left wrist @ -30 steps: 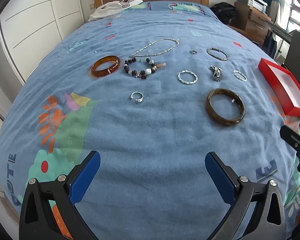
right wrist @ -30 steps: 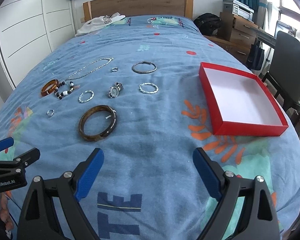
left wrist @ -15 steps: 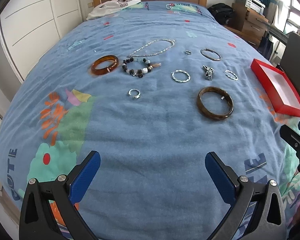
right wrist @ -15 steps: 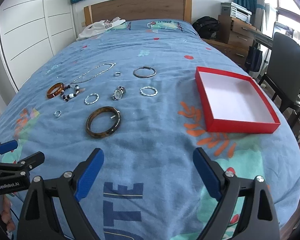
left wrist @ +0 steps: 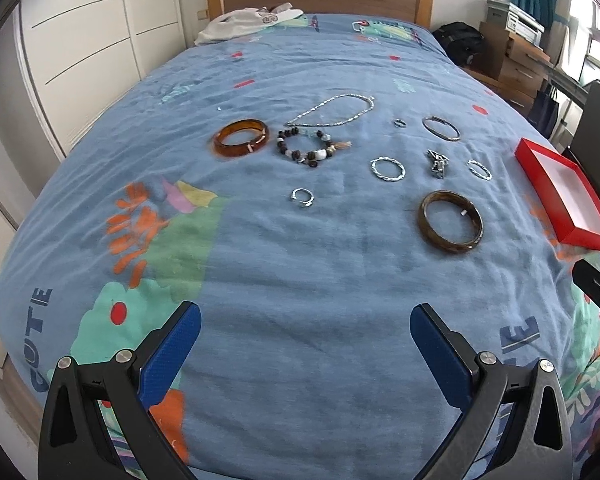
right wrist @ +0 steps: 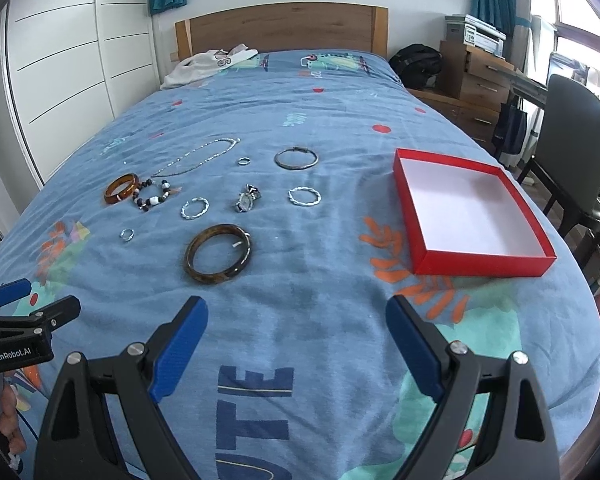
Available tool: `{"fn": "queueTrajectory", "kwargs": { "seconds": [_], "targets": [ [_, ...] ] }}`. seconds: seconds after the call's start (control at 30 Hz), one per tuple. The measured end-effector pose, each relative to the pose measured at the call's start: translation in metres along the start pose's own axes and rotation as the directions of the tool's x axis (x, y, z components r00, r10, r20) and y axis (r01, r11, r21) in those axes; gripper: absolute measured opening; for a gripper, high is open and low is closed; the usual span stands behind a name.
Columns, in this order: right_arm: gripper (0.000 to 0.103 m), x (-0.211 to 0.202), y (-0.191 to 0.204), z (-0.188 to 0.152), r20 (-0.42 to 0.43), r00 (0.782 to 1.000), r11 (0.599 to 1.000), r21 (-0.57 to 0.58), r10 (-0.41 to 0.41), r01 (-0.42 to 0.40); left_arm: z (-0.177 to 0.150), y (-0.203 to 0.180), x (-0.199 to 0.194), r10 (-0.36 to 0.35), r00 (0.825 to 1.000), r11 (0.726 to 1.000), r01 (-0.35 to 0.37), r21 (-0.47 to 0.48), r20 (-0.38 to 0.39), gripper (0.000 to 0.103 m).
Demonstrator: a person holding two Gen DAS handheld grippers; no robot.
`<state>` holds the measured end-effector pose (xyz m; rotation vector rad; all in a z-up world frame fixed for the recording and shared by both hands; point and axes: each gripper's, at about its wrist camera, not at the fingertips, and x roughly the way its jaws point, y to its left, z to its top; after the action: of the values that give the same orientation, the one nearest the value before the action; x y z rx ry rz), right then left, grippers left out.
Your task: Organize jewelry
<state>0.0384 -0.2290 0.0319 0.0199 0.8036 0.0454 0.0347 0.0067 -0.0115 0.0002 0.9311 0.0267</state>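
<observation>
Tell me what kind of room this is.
A bedroom, most likely: a bed with a wooden headboard and a blue patterned bedspread, white wardrobe doors beside it, and drawers nearby.

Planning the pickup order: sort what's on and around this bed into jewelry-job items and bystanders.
For the job: dark brown bangle, amber bangle, beaded bracelet, chain necklace, two twisted silver bracelets, watch, red box.

Lying about: white garment, black backpack, chair.

The left black two-finger gripper with blue pads (left wrist: 305, 322) and the right black two-finger gripper with blue pads (right wrist: 296, 316) both hover level, jaws spread wide, gripping nothing.
</observation>
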Motion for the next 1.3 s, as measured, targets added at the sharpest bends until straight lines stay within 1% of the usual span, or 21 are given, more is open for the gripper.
{"fn": "queueTrajectory", "kwargs": {
  "seconds": [0.13,0.33,0.63,0.93,1.3],
  "targets": [
    [0.091,0.000,0.000,0.000,0.003,1.000,1.000,0.003,0.007,-0.007,0.000,0.004,-0.004,0.013,0.999,1.000,-0.012,-0.004,0.032,0.102],
    [0.091,0.000,0.002,0.001,0.007,1.000,1.000,-0.005,0.014,-0.014,-0.001,0.006,-0.008,-0.011,0.999,1.000,0.012,-0.021,0.047,0.102],
    [0.091,0.003,-0.001,0.002,0.011,1.000,1.000,0.003,0.013,-0.013,-0.002,0.009,0.003,0.005,1.000,0.999,-0.005,-0.031,-0.004,0.102],
    [0.091,0.012,-0.003,0.006,0.009,0.999,0.999,0.001,0.032,-0.032,0.000,0.015,0.011,0.009,1.000,0.999,-0.010,-0.043,-0.006,0.102],
    [0.091,0.038,0.009,0.007,-0.023,0.997,0.997,-0.028,0.075,-0.076,0.003,0.028,0.030,-0.002,1.000,0.998,0.000,-0.059,-0.028,0.102]
  ]
}}
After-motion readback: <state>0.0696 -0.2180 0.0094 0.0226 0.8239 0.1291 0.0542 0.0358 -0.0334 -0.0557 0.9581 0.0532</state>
